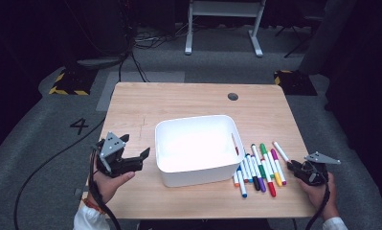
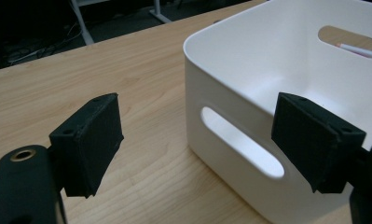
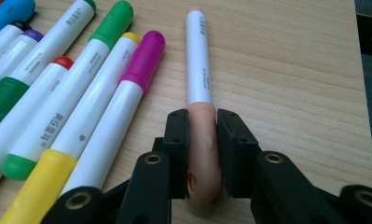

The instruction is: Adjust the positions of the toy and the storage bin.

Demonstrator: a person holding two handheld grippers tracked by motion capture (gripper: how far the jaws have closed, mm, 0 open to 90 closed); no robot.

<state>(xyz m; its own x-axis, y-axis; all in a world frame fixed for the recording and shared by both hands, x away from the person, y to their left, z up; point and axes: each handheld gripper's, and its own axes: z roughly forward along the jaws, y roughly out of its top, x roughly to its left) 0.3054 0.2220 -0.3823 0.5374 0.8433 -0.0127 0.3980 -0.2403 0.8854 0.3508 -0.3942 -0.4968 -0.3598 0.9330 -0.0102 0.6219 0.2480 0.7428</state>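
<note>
From the high view, a white bin point(image 1: 196, 148) is seen in the middle of a wooden table point(image 1: 179, 100). A row of markers point(image 1: 258, 168) is laid just beside the bin's right wall. The left gripper point(image 1: 131, 155) is held near the bin's left wall, with its jaws spread. The right gripper point(image 1: 294, 167) is held at the right end of the row, on a peach marker point(image 1: 281, 151).

In the left gripper view, the jaws are spread wide with nothing pinched, and the bin point(image 2: 230, 93) with its handle hole is seen close ahead.

In the right gripper view, the peach marker point(image 3: 200, 84) is pinched by its cap. A pink marker point(image 3: 123, 102) and a yellow marker point(image 3: 76, 130) are laid just beside it.
</note>
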